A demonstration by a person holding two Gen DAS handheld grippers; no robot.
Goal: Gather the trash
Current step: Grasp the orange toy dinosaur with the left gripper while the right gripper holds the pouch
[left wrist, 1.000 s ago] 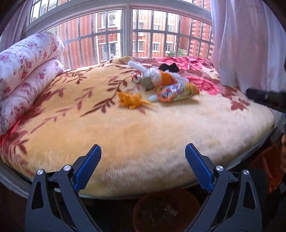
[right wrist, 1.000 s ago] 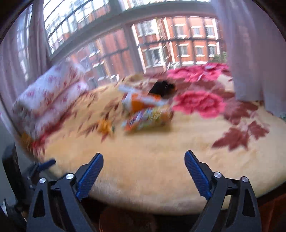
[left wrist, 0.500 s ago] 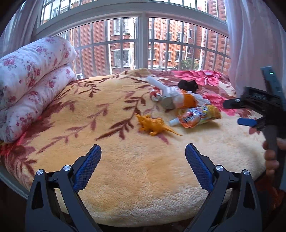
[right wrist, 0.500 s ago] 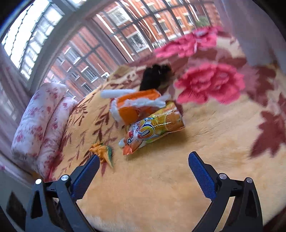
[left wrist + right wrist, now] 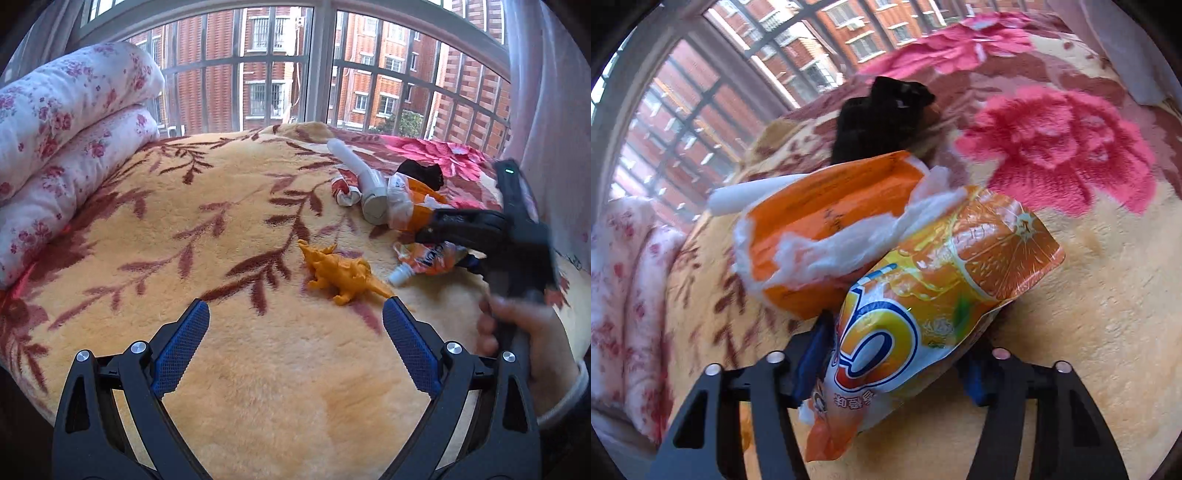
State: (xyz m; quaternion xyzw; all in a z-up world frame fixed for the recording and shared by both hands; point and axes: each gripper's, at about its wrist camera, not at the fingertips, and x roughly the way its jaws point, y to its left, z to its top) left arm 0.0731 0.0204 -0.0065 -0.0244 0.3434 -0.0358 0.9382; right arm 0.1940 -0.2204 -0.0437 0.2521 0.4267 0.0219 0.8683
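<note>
A: L to R pls. What's on the bed?

B: Far left, folded quilt [image 5: 55,147]. My left tool [image 5: 295,350] hangs over the blanket [image 5: 184,240], jaws spread wide, nothing in it. Right of centre, orange toy dinosaur [image 5: 341,271], prob not trash, so I skip it. Behind it a crumpled wrapper [image 5: 345,192], a grey tube [image 5: 365,184], an orange-and-white bag [image 5: 410,206], and something black [image 5: 423,173] at the back, can't tell what.

A: And the right side?

B: Right tool [image 5: 897,365] is at the juice pouch [image 5: 934,302], which lies on the blanket up against the orange-and-white bag. Jaws sit either side of the pouch's lower half. Look closed in on it, but pads are mostly hidden behind the foil, so I can't tell if it's pinched yet.

A: How would you do the grab well?

B: Imo squeeze across the flat body, not the slick edge, and clear of the cap [image 5: 400,275]. Keep the lower jaw off the fleece so I don't drag the blanket. Lift slow, since the neighbouring bag touches it and may come along.
</note>
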